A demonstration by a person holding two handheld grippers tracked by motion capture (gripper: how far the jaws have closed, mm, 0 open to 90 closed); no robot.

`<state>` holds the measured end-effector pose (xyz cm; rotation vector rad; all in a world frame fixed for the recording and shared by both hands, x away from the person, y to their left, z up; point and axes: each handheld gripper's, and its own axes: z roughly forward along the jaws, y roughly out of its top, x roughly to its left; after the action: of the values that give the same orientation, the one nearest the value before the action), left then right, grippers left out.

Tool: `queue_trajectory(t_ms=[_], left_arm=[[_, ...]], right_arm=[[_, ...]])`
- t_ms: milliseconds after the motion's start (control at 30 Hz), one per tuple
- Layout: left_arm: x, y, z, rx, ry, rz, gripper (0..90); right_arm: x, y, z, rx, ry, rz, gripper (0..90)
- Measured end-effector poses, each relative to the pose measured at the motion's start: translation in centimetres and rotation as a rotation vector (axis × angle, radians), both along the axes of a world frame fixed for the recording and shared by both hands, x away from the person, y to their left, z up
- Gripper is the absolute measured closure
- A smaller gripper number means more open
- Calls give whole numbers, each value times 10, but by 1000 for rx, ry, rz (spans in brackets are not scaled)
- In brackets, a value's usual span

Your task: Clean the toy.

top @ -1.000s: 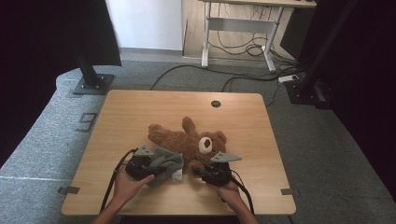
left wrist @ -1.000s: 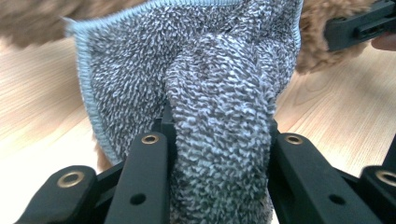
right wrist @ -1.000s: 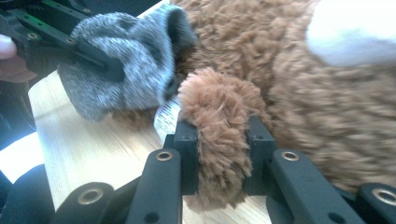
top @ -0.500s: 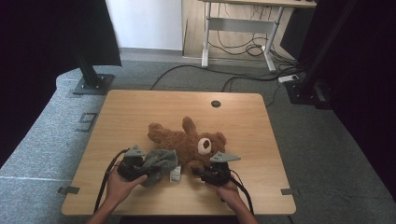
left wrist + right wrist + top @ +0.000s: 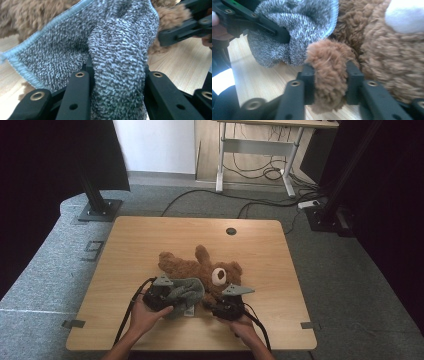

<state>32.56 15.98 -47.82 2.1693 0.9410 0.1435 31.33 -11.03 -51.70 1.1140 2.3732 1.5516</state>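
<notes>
- Your left gripper (image 5: 117, 82) is clamping the bunched grey cloth (image 5: 100, 42).
- Your right gripper (image 5: 329, 82), jaws just easing wider, is still pinching the teddy bear (image 5: 200, 267)'s limb, seemingly.
- The bear is lying lengthwise across the table (image 5: 150, 235), head toward your right.

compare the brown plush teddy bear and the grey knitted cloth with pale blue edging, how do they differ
The brown plush teddy bear is shaggy and sprawls flat on the table; the grey knitted cloth with pale blue edging is looped and bunched up. The right gripper clamps a bear limb, the left gripper the cloth. Both are soft.
</notes>
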Motion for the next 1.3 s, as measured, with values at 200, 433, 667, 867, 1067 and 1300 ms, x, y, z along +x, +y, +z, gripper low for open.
queue_trajectory(t_ms=[200, 433, 667, 867, 1067, 1300], left_arm=[[4, 12, -5, -3, 18, 21, 666], [10, 25, -7, -7, 29, 56, 666], [11, 28, -8, -14, 36, 59, 665], [12, 29, -9, -17, 39, 63, 665], [13, 32, -10, -33, 50, 61, 665], [5, 23, 0, -46, 17, 29, 665]], right_arm=[[-1, -17, 13, 13, -28, -57, 429], [6, -46, 27, 25, -60, -202, 326], [18, -56, 13, -25, 6, -284, 218], [26, -47, -1, -51, 60, -250, 174], [31, -48, -8, -43, 110, -230, 181], [28, -48, -8, -55, 96, -224, 313]])
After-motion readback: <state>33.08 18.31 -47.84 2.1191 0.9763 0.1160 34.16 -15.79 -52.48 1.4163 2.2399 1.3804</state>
